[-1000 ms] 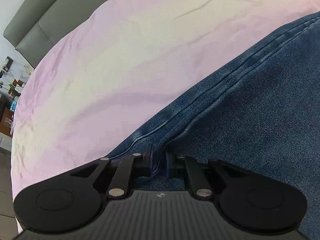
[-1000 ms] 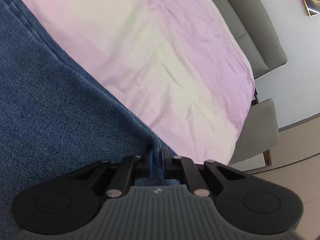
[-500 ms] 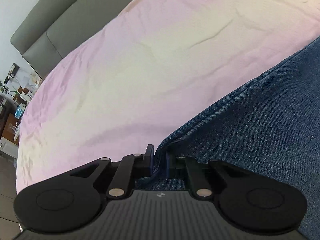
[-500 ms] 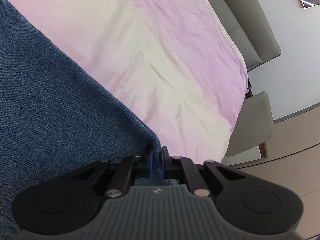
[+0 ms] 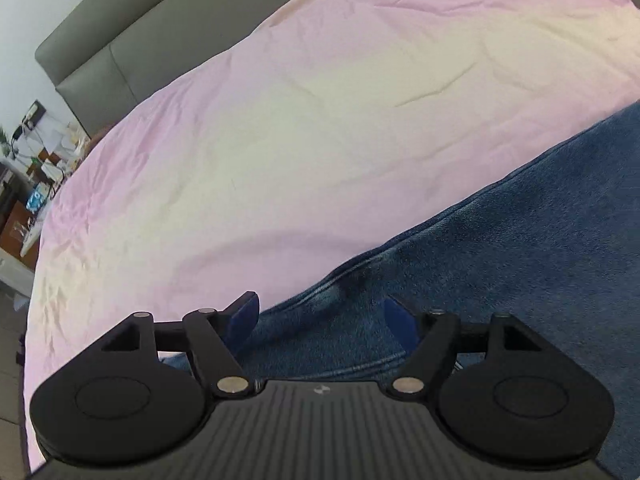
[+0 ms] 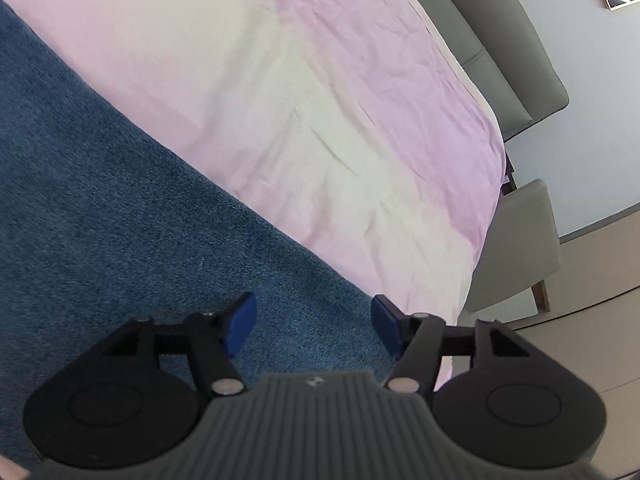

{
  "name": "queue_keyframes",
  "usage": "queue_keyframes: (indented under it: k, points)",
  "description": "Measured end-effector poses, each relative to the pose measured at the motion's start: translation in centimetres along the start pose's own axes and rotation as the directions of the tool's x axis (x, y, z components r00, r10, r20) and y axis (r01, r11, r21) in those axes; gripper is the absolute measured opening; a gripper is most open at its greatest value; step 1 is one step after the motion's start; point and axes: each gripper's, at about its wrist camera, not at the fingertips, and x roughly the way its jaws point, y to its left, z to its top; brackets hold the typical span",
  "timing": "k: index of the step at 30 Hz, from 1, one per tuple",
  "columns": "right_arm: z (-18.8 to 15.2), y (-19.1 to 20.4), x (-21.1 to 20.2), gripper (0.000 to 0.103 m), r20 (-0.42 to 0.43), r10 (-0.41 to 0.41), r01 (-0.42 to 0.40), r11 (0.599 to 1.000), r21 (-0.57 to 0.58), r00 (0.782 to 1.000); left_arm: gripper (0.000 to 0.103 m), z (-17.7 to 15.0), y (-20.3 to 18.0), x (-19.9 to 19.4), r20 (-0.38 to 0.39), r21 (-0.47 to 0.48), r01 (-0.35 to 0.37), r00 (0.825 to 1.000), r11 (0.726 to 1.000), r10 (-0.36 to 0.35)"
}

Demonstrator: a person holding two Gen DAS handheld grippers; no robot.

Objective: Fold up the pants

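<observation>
Dark blue denim pants point(image 5: 520, 248) lie flat on a pink and cream bed sheet point(image 5: 280, 128). In the left wrist view their seamed edge runs from the lower middle up to the right. My left gripper point(image 5: 320, 316) is open, with its blue pads spread over that edge and nothing held. In the right wrist view the pants point(image 6: 100, 200) fill the left and lower part. My right gripper point(image 6: 312, 320) is open over the pants' right edge and holds nothing.
A grey padded headboard point(image 5: 132, 36) stands at the far side of the bed, also in the right wrist view point(image 6: 500, 40). A cluttered desk point(image 5: 32, 168) stands to the left. A grey chair point(image 6: 516, 248) stands beside the bed's right edge, on a wooden floor point(image 6: 600, 360).
Both grippers were shut on the denim edges and have opened, letting the pants go. The pants now lie flat on the sheet under the open fingers.
</observation>
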Motion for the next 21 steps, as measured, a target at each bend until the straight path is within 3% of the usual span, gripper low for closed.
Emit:
queue_keyframes:
  k: [3, 6, 9, 12, 14, 16, 19, 21]
  points:
    - [-0.8, 0.2, -3.1, 0.060, 0.014, 0.099, -0.100, 0.991, 0.084, 0.995, 0.084, -2.4, 1.3, -3.6, -0.023, -0.072, 0.025, 0.999, 0.997, -0.027]
    - [-2.2, 0.4, -5.9, 0.060, 0.027, 0.212, -0.213, 0.961, 0.177, 0.977, 0.083, -5.7, 3.1, -7.3, -0.031, -0.210, 0.063, 0.997, 0.976, -0.071]
    - [-4.1, 0.9, -8.1, 0.060, 0.036, 0.305, -0.303, 0.911, 0.279, 0.952, 0.083, -9.5, 4.8, -10.2, -0.019, -0.372, 0.111, 0.992, 0.922, -0.127]
    - [-6.5, 1.1, -9.7, 0.061, 0.059, 0.388, -0.378, 0.835, 0.399, 0.920, 0.083, -11.6, 6.0, -12.3, 0.009, -0.516, 0.115, 0.992, 0.849, -0.129]
    - [-8.3, 1.2, -10.5, 0.061, 0.104, 0.439, -0.432, 0.766, 0.475, 0.893, 0.084, -13.6, 6.6, -13.4, 0.034, -0.626, 0.120, 0.991, 0.771, -0.126]
    - [-10.1, 1.0, -10.9, 0.061, 0.124, 0.466, -0.452, 0.703, 0.549, 0.876, 0.085, -15.5, 8.1, -13.2, 0.068, -0.753, 0.139, 0.989, 0.643, -0.134]
    - [-12.9, 0.5, -10.5, 0.061, 0.148, 0.487, -0.451, 0.596, 0.664, 0.861, 0.086, -17.7, 10.9, -10.6, 0.114, -0.887, 0.180, 0.978, 0.426, -0.177]
    - [-14.8, -0.1, -10.1, 0.060, 0.179, 0.484, -0.443, 0.512, 0.736, 0.857, 0.086, -18.7, 11.7, -8.8, 0.144, -0.922, 0.199, 0.973, 0.332, -0.183]
